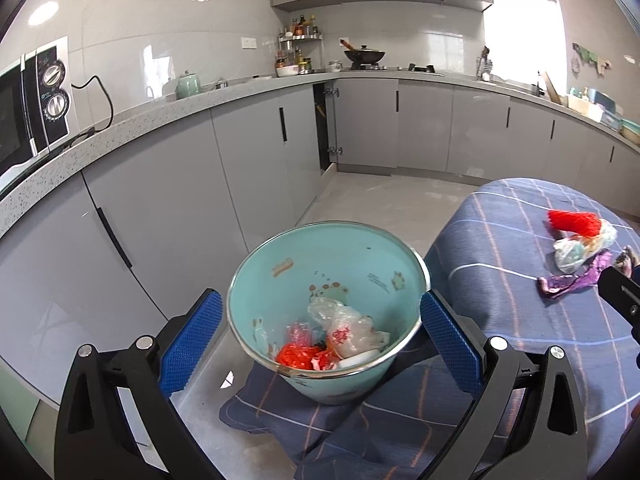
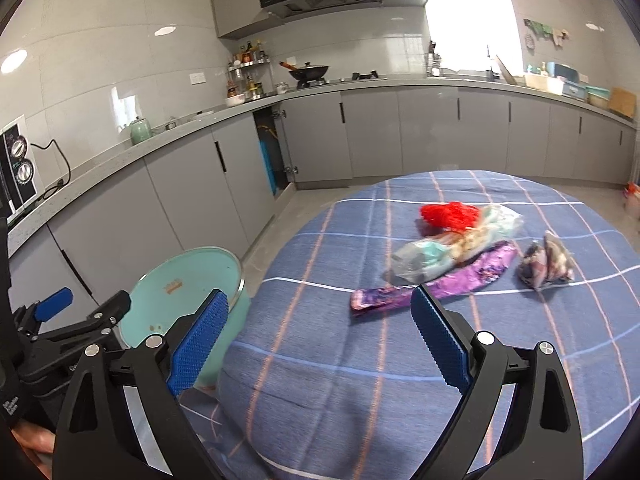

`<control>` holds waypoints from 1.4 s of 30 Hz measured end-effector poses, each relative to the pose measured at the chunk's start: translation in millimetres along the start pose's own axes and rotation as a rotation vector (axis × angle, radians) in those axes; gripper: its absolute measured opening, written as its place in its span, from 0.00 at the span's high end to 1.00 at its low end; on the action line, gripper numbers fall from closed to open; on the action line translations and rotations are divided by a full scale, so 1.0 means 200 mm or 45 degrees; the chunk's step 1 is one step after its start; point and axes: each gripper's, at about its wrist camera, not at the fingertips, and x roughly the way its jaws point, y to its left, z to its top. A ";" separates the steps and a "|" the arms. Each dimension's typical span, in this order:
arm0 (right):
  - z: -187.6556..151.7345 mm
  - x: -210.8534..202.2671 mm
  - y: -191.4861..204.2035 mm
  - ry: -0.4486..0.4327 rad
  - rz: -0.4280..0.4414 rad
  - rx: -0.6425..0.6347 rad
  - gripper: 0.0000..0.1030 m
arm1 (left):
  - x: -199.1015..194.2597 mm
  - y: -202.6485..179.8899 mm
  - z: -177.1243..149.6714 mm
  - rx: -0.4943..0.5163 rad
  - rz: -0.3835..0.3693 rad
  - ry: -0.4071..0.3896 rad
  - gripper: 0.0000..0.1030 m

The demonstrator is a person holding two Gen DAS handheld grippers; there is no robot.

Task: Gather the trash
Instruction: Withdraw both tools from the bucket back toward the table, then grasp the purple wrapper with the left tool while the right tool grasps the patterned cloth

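Our left gripper [image 1: 320, 334] has its jaws spread wide on either side of the teal bin [image 1: 328, 280], pads clear of the rim, gripping nothing. Inside the bin lie crumpled plastic bags and red scraps [image 1: 296, 356]. Our right gripper [image 2: 318, 342] hangs over the checked blue surface [image 2: 320, 380], jaws wide apart and empty. Just beyond its right pad lies a purple wrapper [image 2: 436, 286], then a clear bag [image 2: 424, 260], red netting [image 2: 448, 214] and a crumpled dark wrapper [image 2: 546, 266].
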 end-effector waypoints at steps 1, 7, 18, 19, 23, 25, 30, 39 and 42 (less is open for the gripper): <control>0.00 -0.01 -0.02 0.000 -0.005 0.008 0.11 | -0.01 -0.01 0.00 0.007 -0.005 -0.001 0.05; -0.02 -0.06 -0.14 -0.009 -0.042 0.060 0.11 | -0.03 -0.11 -0.01 0.052 -0.035 0.001 0.05; -0.06 -0.11 -0.35 -0.006 -0.129 0.144 0.11 | -0.05 -0.29 -0.02 0.115 -0.130 0.025 0.05; -0.07 -0.11 -0.38 0.001 -0.146 0.159 0.11 | -0.05 -0.30 -0.03 0.118 -0.144 0.031 0.05; -0.10 -0.12 -0.47 0.014 -0.180 0.191 0.12 | -0.02 -0.38 -0.06 0.145 -0.203 0.066 0.05; -0.11 -0.12 -0.52 0.020 -0.199 0.206 0.12 | -0.01 -0.42 -0.07 0.166 -0.223 0.073 0.05; -0.12 -0.13 -0.65 0.028 -0.256 0.249 0.13 | 0.01 -0.53 -0.07 0.209 -0.282 0.089 0.06; -0.08 -0.13 -0.87 0.040 -0.360 0.295 0.13 | 0.06 -0.76 -0.05 0.312 -0.385 0.112 0.06; -0.05 -0.10 -0.94 0.057 -0.384 0.316 0.14 | 0.10 -0.83 -0.03 0.326 -0.425 0.119 0.09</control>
